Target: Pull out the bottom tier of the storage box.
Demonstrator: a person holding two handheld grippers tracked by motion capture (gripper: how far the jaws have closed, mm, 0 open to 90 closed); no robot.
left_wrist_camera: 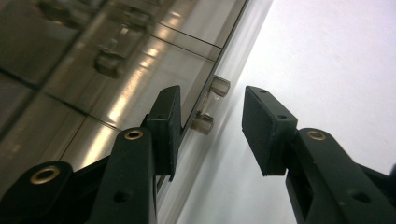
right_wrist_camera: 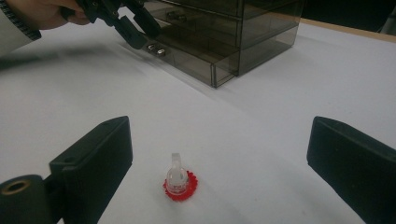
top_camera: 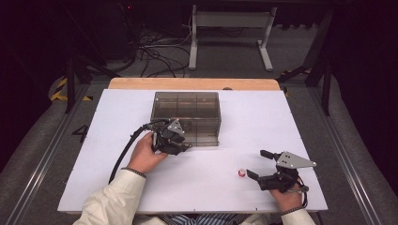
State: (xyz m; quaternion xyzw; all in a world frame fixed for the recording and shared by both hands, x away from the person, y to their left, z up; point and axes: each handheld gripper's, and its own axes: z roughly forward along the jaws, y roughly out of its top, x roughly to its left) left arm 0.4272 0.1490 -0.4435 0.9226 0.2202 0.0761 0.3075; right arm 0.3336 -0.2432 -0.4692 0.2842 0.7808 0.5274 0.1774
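**Bottom drawer partly out, handle between the left claw's pads, red piece not yet picked up**

The left gripper (top_camera: 184, 146) is at the front of the smoky transparent plastic drawer cabinet (top_camera: 187, 108). In the left gripper view its two black pads (left_wrist_camera: 164, 122) stand apart on either side of the drawer's clear handle with two small round pegs (left_wrist_camera: 210, 105): one pad lies close against the drawer front, the other is off on the table side with a visible gap. The jaws are not clamped on the handle; it sits between them untouched, as far as can be told.

The bottom drawer (right_wrist_camera: 196, 58) juts a little past the cabinet's front, so the opening looks begun but not finished.

The right gripper (top_camera: 257, 164) rests well apart from the cabinet, jaws wide open and holding nothing. Just ahead of it, centred between its pads, the small red ring-shaped piece with a clear plastic top (right_wrist_camera: 179, 183) stands on the white table (top_camera: 263, 122), touching neither pad.

Judging from this, what remains is to close on the handle, pull the drawer further, then pick up the red piece, probably for the drawer.
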